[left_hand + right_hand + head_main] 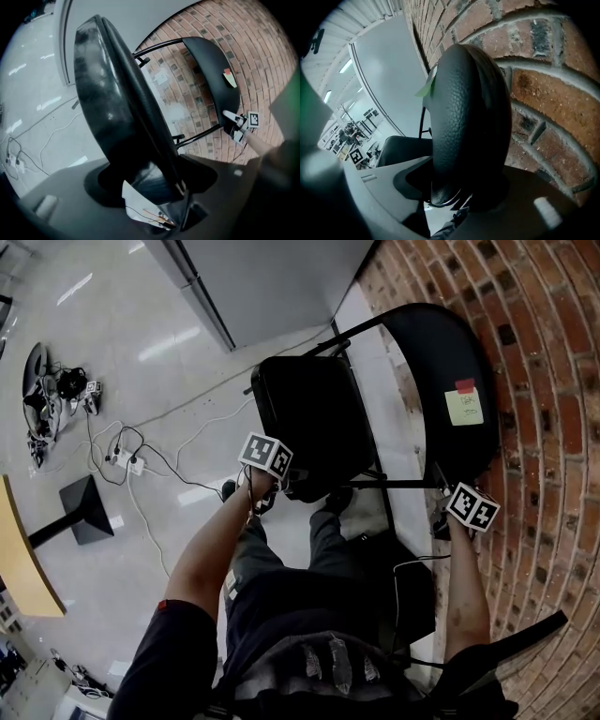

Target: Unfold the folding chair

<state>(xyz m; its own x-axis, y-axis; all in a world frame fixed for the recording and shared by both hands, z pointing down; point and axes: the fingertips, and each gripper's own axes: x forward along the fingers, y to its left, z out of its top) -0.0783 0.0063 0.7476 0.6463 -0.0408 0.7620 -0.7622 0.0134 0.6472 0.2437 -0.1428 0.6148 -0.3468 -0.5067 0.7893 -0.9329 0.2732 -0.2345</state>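
Observation:
A black folding chair stands against the brick wall, with its padded seat (314,418) tipped partway and its curved backrest (441,371) bearing a yellow sticky note (463,407). My left gripper (281,486) is shut on the seat's near edge. In the left gripper view the seat (112,108) rises edge-on from between the jaws of my left gripper (161,201). My right gripper (442,507) is shut on the backrest's near end. The right gripper view shows the backrest (464,103) filling the jaws of my right gripper (454,197).
The brick wall (544,427) runs close along the right. On the white floor at left lie cables and a power strip (127,460), a black stand base (86,507) and a yellow table edge (19,559). A dark bag (394,587) sits by the person's feet.

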